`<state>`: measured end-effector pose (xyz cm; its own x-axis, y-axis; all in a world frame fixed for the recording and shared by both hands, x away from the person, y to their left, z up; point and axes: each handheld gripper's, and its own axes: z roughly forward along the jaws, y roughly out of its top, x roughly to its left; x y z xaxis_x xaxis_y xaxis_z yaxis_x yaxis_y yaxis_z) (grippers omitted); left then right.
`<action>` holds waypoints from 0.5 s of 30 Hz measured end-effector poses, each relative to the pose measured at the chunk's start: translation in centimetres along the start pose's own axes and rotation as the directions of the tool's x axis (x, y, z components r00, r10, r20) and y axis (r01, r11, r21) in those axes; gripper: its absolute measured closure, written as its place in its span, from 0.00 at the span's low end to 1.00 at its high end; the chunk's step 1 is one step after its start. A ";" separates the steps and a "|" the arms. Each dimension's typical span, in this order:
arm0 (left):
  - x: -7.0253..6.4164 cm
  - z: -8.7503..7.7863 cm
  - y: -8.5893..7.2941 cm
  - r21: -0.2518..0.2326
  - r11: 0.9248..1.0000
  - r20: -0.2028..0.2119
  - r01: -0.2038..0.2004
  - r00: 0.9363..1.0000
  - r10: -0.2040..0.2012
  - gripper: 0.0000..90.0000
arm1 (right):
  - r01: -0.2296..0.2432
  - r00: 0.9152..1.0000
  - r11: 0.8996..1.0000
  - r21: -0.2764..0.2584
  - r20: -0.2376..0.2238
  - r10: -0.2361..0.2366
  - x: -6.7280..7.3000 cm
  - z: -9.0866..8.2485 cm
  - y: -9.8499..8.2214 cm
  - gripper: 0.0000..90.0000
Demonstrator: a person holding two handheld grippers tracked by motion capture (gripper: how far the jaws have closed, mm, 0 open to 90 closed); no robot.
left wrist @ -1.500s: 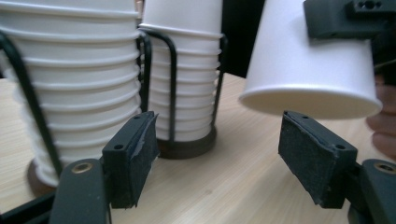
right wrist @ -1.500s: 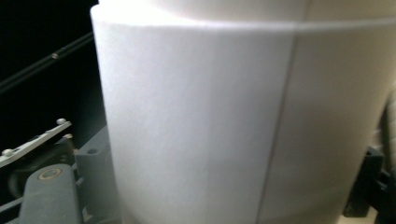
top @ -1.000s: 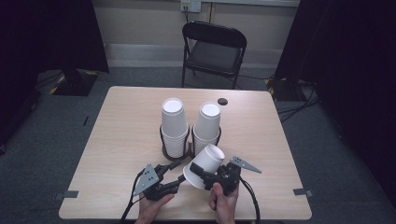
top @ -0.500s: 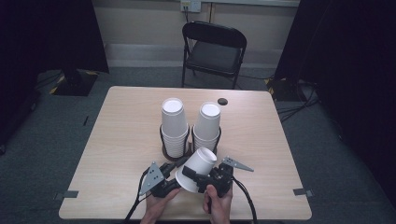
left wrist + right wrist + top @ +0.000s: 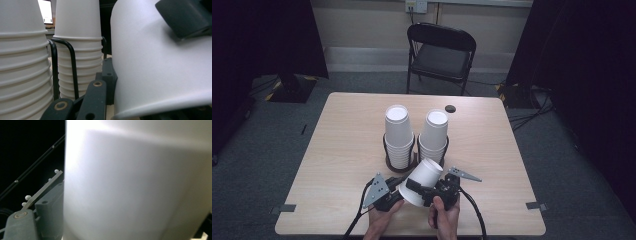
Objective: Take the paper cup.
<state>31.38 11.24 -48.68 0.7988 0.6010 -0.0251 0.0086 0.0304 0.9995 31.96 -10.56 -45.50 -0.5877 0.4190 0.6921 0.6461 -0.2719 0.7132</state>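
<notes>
High view: a wooden table [image 5: 342, 150] bears a black wire cup holder [image 5: 388, 150] with two stacks of white paper cups, left stack [image 5: 397, 132] and right stack [image 5: 433, 132], both bottom-up, and a small dark disc [image 5: 450, 108] at the far edge; a folding chair [image 5: 442, 50] stands beyond. Near the front edge a single paper cup [image 5: 422, 181] is held off the table between the two grippers. The right gripper [image 5: 432, 187] appears clamped across the cup's wall; the left gripper [image 5: 393, 197] sits at the rim end, and whether it grips cannot be told. The cup lies tilted, its long axis running from the wide mouth, low and toward the person's left, to the closed base, raised and aimed at the stacks, a posture suited, by judgement, to passing the cup between hands or capping a stack. Left gripper view: the cup's flared wall occupies the right half, with a dark jaw of the other gripper pressed on it; both stacks stand just behind. Right gripper view: the cup wall sits close against the lens, consistent with a firm hold.
</notes>
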 end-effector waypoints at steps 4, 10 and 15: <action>0.1 -0.1 0.1 0.021 1.000 0.014 0.007 1.000 -0.008 0.92 | 0.009 1.000 1.000 -0.014 0.010 -0.009 -0.1 0.0 0.1 0.13; 0.0 -0.2 0.2 0.033 0.999 0.032 0.016 0.999 -0.017 0.93 | 0.017 1.000 1.000 -0.021 0.015 -0.016 -0.1 -0.3 0.3 0.13; -0.2 -0.1 0.1 0.051 0.999 0.049 0.011 0.999 -0.014 0.93 | 0.034 0.999 0.998 -0.061 0.033 -0.032 -0.3 -1.1 0.9 0.14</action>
<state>31.15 11.25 -48.54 0.8271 0.5607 -0.0378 0.0482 -0.0038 0.9988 32.19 -11.91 -44.95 -0.5917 0.4559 0.6649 0.5951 -0.3094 0.7417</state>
